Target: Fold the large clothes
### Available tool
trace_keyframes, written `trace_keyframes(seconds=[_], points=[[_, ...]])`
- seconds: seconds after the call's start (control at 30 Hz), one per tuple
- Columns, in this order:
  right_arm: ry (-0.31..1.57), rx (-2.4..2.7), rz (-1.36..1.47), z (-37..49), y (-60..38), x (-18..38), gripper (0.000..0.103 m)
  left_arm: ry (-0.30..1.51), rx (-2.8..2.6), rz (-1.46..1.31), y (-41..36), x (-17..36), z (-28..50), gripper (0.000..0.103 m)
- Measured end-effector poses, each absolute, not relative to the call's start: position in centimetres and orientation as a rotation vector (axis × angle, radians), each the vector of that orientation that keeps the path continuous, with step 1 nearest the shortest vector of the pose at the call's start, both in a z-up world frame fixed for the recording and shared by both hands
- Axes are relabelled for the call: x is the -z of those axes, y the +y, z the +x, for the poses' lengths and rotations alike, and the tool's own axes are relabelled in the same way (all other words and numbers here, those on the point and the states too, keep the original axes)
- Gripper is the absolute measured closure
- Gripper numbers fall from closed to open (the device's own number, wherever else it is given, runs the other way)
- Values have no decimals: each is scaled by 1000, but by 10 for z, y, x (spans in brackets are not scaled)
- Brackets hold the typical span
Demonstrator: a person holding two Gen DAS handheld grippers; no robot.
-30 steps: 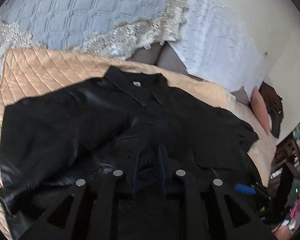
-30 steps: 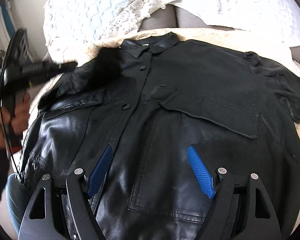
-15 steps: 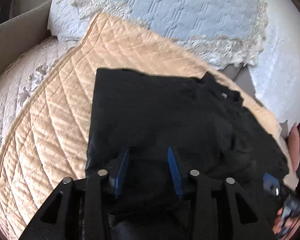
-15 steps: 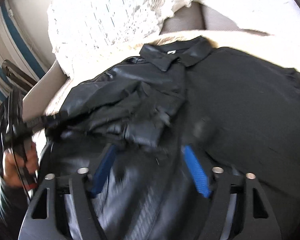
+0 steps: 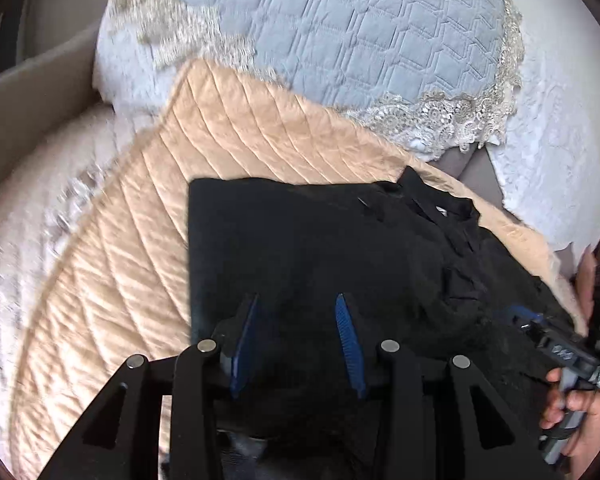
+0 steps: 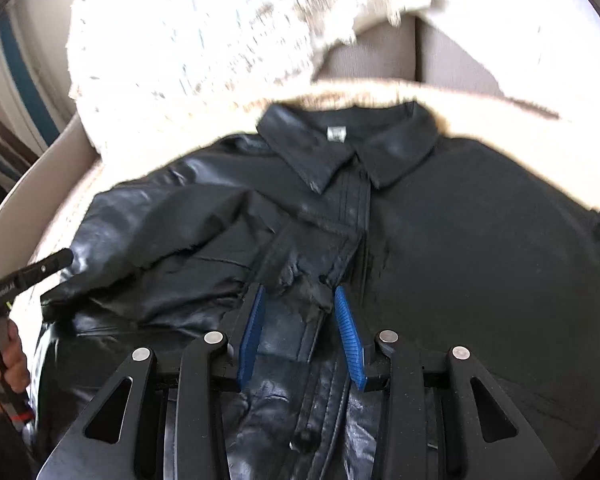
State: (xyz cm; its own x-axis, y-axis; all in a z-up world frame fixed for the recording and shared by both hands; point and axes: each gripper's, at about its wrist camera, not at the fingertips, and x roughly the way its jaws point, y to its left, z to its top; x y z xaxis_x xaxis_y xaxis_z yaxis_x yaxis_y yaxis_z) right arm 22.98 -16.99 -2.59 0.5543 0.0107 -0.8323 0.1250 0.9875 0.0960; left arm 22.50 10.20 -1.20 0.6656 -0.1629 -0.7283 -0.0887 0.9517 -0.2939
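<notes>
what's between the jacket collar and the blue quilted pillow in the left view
A strip of the tan quilted blanket lies between the collar and the pillow, seen in the left wrist view.

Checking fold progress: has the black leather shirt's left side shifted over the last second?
Yes. The black leather shirt's left side now lies folded inward, bunched near the button placket, leaving more peach quilted cover bare.

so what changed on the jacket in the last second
A second ago the black jacket lay spread open with the left tongs shut. Now both side panels are folded in toward the middle, the left tongs have opened and let go, and the right tongs have narrowed around a bunched flap near the button strip, not clearly pinching it. The collar and the peach quilt stayed put.
</notes>
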Motion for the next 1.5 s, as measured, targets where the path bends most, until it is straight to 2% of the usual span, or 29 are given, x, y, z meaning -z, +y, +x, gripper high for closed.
trace_keyframes(seconds=[0.1, 0.17, 0.43, 0.53, 0.57, 0.67, 0.8, 1.07, 1.33, 1.5], points=[[1030, 48, 130, 240, -165, 44, 65, 962, 17, -284, 101, 35, 237, 61], [1110, 42, 136, 251, -169, 68, 66, 970, 19, -254, 100, 42, 242, 61], [1013, 22, 165, 192, -179, 23, 65, 917, 40, -206, 84, 2, 203, 60], [992, 37, 226, 154, -195, 14, 53, 889, 102, -157, 56, -8, 186, 49], [997, 41, 247, 146, -198, 13, 49, 901, 133, -150, 47, -7, 185, 48], [1033, 79, 291, 120, -222, 13, 45, 955, 220, -97, 11, 0, 186, 47], [968, 157, 372, 85, -272, -6, 45, 939, 264, -52, -17, 2, 186, 47], [834, 480, 542, 17, -413, -30, 42, 933, 179, -64, -24, 6, 213, 45], [695, 792, 769, -41, -550, -15, 42, 924, 145, -84, -20, 15, 221, 44], [564, 823, 896, -47, -601, -4, 42, 901, 124, -82, -17, 12, 225, 44]])
